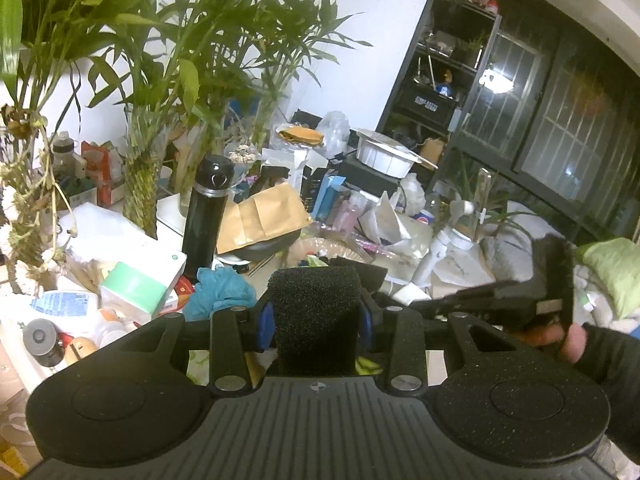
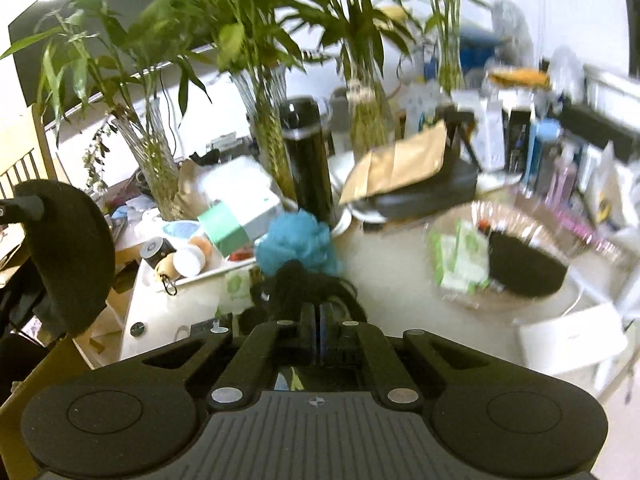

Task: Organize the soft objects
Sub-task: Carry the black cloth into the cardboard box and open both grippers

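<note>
Two soft things are in hand, so the sorting looks under way rather than finished. One black sponge (image 1: 316, 316) is clamped between the fingers of the left gripper (image 1: 316, 320), held up above the cluttered table (image 2: 392, 280). In the right wrist view the right gripper (image 2: 320, 320) has its fingers drawn together on a dark soft bundle (image 2: 296, 280); blur keeps me from saying what sort of thing it is.

One blue bath pouf (image 2: 298, 246) lies on the table just in front of the black flask (image 2: 306, 160), and I judge it is yet to be sorted. One clear dish (image 2: 516, 240) to the right holds a black soft piece (image 2: 524, 268) and some green and white packets (image 2: 460, 260), perhaps the collecting place; how many packets I cannot tell.

Counted otherwise: one flask, one brown paper bag (image 2: 404, 168), one green and white box (image 2: 240, 208), and at least three vases of bamboo (image 2: 360, 92) along the back
</note>
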